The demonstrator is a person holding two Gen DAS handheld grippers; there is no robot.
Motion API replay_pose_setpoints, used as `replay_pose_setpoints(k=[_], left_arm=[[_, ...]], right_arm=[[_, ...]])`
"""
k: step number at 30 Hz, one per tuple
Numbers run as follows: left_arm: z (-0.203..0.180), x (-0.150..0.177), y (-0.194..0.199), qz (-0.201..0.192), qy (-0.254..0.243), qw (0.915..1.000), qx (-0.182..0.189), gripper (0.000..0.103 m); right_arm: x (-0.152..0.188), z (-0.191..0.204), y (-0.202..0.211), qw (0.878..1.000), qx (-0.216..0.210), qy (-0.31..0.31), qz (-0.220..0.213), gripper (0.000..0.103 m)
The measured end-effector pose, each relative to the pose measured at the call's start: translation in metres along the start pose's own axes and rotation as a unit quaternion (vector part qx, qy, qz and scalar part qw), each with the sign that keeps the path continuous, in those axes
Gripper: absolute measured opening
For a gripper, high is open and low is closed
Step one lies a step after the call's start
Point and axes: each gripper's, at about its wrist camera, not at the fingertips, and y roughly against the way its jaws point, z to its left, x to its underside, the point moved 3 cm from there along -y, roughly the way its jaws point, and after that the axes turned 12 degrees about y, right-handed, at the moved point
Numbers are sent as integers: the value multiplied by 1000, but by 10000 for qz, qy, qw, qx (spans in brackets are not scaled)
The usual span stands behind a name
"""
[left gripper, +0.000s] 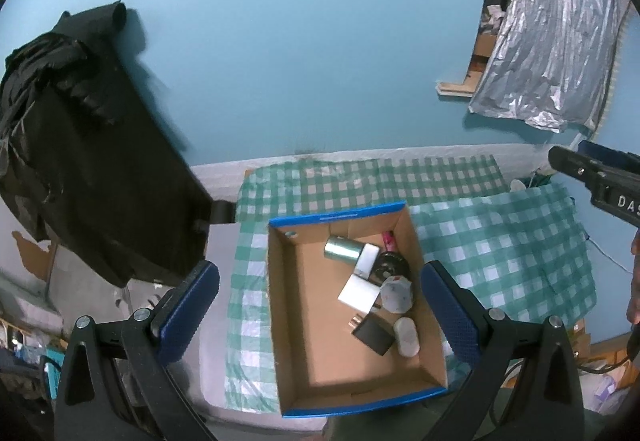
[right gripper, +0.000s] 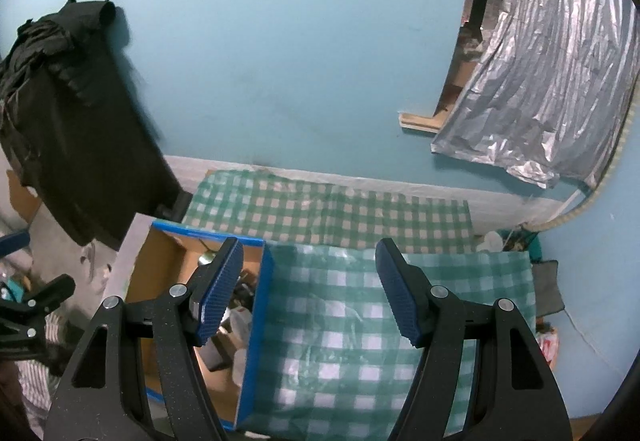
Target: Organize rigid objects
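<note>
A cardboard box with blue rims (left gripper: 280,305) stands on a green checked cloth (left gripper: 500,249). Inside it lie a silver cylinder (left gripper: 342,250), white plug adapters (left gripper: 359,292), a black charger (left gripper: 374,333), a white hexagonal piece (left gripper: 396,294), a small white oval piece (left gripper: 407,336) and a dark round thing (left gripper: 390,264). My left gripper (left gripper: 318,315) hangs open high above the box with nothing between its blue pads. My right gripper (right gripper: 310,289) stands open and empty over the checked cloth (right gripper: 340,341), right of the box (right gripper: 256,329). The right gripper's body (left gripper: 596,177) shows at the left wrist view's right edge.
Black clothing (left gripper: 80,145) hangs on the blue wall at the left. A crinkled silver sheet (left gripper: 556,41) hangs at the upper right. Clutter lies on the floor at the lower left (left gripper: 32,353) and beyond the cloth's right edge (right gripper: 548,341).
</note>
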Motion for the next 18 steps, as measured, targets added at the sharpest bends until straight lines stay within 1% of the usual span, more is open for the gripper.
replay_pose_setpoints(k=[5,10,18], left_arm=[[-9,0,1,-110,-83,9999,81,102],[-15,1,1,-116,-187,9997,66,102],[-13,1,-2,-57,-136,9999,42,102]], right_arm=[[5,-6,3,9999,27,-108,-22,68],[12,-14,3,9997,42,-259,30,68],[13,-14,1,9996,66,-246,76,68]])
